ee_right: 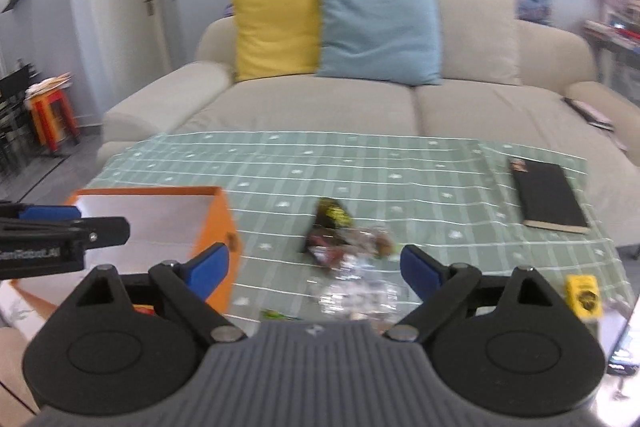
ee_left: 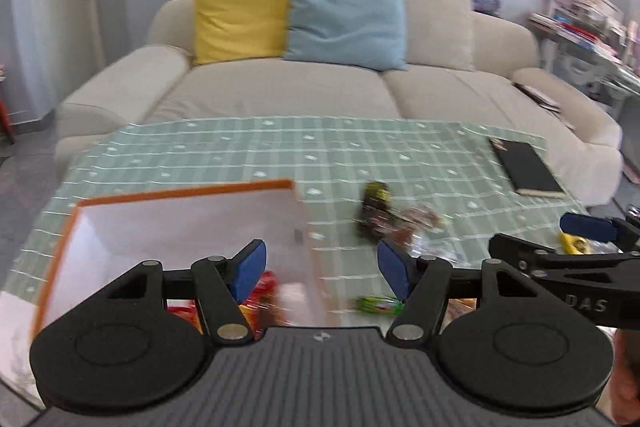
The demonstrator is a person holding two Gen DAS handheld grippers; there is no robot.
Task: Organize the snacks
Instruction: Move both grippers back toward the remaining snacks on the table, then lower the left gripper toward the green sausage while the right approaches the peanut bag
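Looking through the left wrist view: the left gripper (ee_left: 322, 269) stands wide apart, with nothing between its pads. An orange box (ee_left: 180, 193) sits on the green checked tablecloth (ee_left: 280, 151), with red and yellow packets (ee_left: 262, 291) inside, partly hidden by the fingers. A dark snack packet (ee_left: 374, 207) lies right of the box, its long axis running away from the camera; motion blur obscures its print. A green wrapper (ee_left: 378, 305) lies crosswise, nearer the camera.

Right wrist view: the right gripper (ee_right: 314, 269) is likewise released and empty. A clear wrapper pile (ee_right: 356, 283) is blurred. A yellow packet (ee_right: 584, 295) sits upright at right, a black notebook (ee_right: 550, 197) beyond.
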